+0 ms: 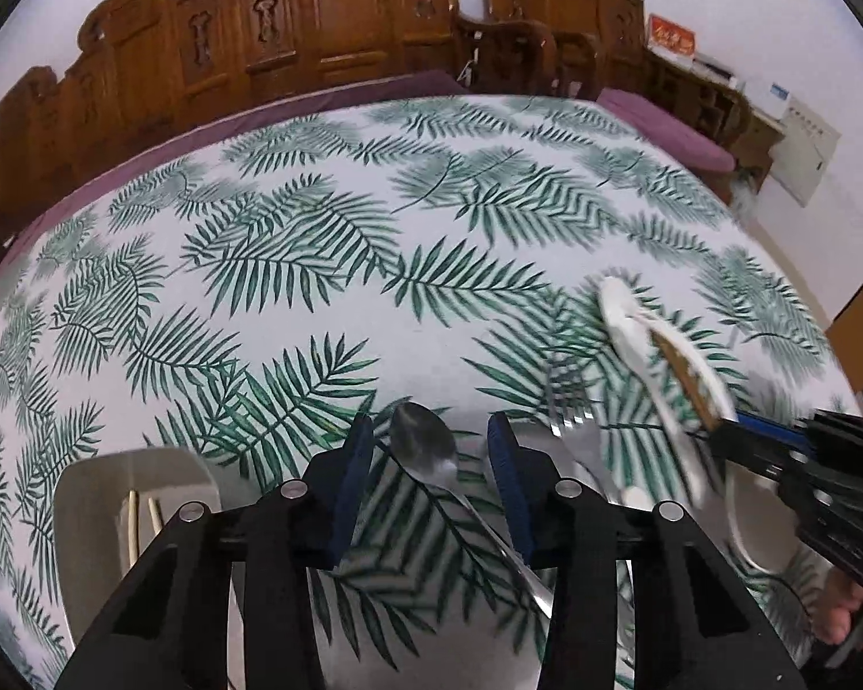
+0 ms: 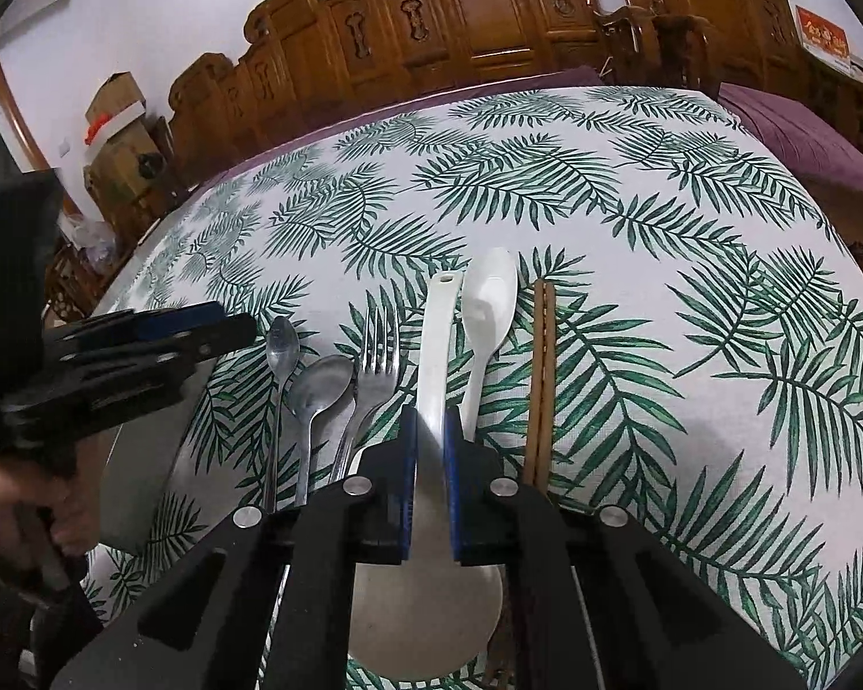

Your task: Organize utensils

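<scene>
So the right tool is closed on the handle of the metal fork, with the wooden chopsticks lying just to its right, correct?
Not the fork. The right wrist view shows the right tool closed on the handle of the white spatula; the fork lies untouched to the left. The wooden chopsticks do lie just to the right.

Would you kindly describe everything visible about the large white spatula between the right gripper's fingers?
The white spatula looks like smooth plastic: a long flat handle with a small hanging hole at its far end, widening into a broad rounded blade nearest the camera. It points away along the leaf-print tablecloth, between the fork and the white spoon. The right gripper has its blue-padded fingers closed on the handle.
</scene>
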`<state>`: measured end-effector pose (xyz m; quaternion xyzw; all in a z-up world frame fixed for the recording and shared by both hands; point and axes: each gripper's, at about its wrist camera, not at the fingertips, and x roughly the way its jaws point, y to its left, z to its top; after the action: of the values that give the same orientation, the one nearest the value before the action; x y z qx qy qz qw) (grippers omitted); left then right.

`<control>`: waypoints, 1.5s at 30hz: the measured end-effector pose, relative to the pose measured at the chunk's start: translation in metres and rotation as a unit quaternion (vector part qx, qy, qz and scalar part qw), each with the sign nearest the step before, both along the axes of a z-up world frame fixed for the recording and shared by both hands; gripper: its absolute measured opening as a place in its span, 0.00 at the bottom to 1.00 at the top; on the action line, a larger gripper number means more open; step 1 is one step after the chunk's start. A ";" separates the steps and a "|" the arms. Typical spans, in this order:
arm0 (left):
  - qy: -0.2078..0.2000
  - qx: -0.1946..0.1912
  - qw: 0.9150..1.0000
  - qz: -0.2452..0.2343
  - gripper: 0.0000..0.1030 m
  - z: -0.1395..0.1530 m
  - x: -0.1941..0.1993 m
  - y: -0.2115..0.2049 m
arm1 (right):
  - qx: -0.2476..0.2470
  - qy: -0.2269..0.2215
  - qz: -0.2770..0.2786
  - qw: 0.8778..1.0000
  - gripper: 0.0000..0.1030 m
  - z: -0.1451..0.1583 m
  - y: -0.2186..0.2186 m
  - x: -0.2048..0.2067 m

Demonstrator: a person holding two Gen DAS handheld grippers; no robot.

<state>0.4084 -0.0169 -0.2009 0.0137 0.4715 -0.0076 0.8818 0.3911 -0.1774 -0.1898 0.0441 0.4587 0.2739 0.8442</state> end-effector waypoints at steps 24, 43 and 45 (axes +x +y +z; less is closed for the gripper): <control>0.070 0.014 0.997 0.008 0.06 -0.028 0.025 0.002 | 0.008 -0.002 0.007 1.000 0.10 0.004 0.001 -0.002; -0.030 0.005 0.999 -0.024 0.00 0.036 -0.036 -0.002 | -0.002 -0.017 0.020 1.000 0.10 0.016 0.020 -0.014; -0.041 0.001 0.999 -0.022 0.00 0.047 -0.044 0.003 | -0.003 -0.019 0.021 1.000 0.10 0.018 0.023 -0.016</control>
<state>0.3643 -0.0143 -0.1534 0.0249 0.4349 -0.0264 0.8998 0.3747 -0.1547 -0.1716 0.0269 0.4441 0.2913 0.8468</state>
